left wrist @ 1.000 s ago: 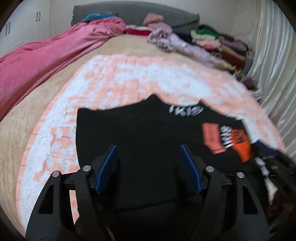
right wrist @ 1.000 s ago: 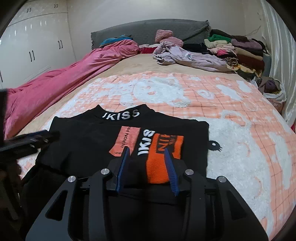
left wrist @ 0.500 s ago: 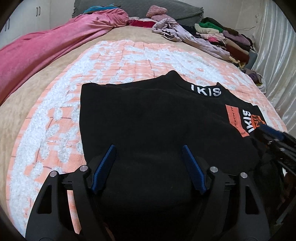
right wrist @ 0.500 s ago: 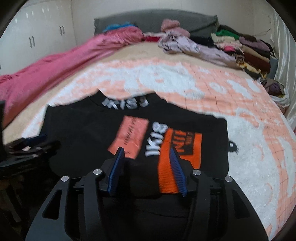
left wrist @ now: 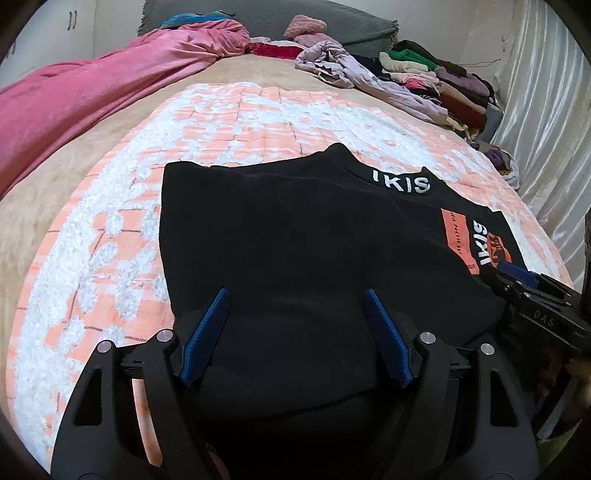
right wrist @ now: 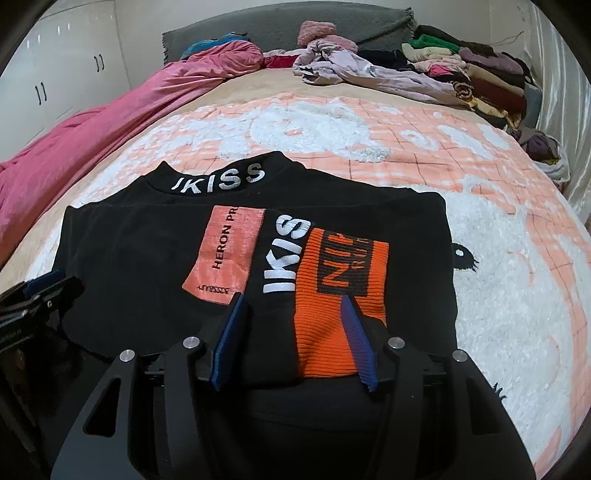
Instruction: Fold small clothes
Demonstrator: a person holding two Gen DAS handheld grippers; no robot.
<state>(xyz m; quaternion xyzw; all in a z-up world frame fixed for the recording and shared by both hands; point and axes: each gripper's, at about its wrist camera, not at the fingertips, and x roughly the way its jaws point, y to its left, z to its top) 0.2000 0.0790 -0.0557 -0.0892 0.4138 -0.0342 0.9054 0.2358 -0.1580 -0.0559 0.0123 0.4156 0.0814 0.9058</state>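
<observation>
Covering the bed [right wrist: 229, 79], peach-white blanket [right wrist: 406, 125]; beyond, perhaps white wardrobes [right wrist: 74, 55].

The bed [right wrist: 236, 86] carries a tan sheet, and on it lies an orange-and-white fleecy blanket [right wrist: 498, 206] spread flat. A black top [right wrist: 140, 251] with white lettering and orange patches lies flat on that blanket, at its near end. A pink quilt [left wrist: 74, 96] lies bunched along the bed's left side. Loose and stacked clothes [left wrist: 436, 79] sit at the far right, by the grey headboard [right wrist: 295, 22]
</observation>
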